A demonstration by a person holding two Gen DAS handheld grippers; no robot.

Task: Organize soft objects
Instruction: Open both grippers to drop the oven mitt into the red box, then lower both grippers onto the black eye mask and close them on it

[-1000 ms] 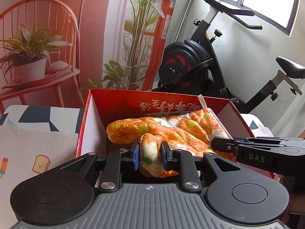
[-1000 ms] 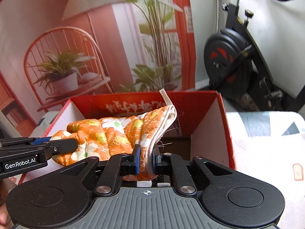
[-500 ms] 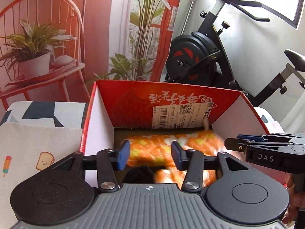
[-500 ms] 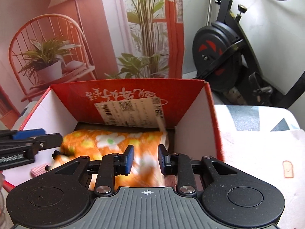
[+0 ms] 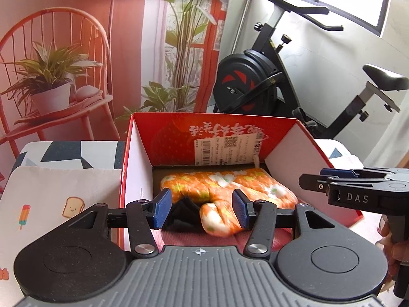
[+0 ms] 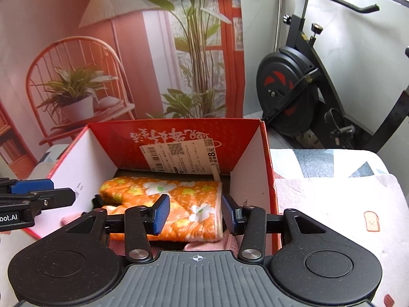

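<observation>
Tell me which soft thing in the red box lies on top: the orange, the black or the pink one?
The orange flowered mitt lies on top. The black cloth shows only beside it, and the pink cloth peeks out beneath it.

"DAS" is showing in pale letters on the side of the right gripper (image 5: 358,192), and "bot.AI" is showing on the left gripper (image 6: 15,209). A large "8" is standing out on the white label (image 6: 179,157) stuck inside the red box (image 6: 255,158); the label's fine print and the box's upside-down white characters are staying unreadable.
</observation>
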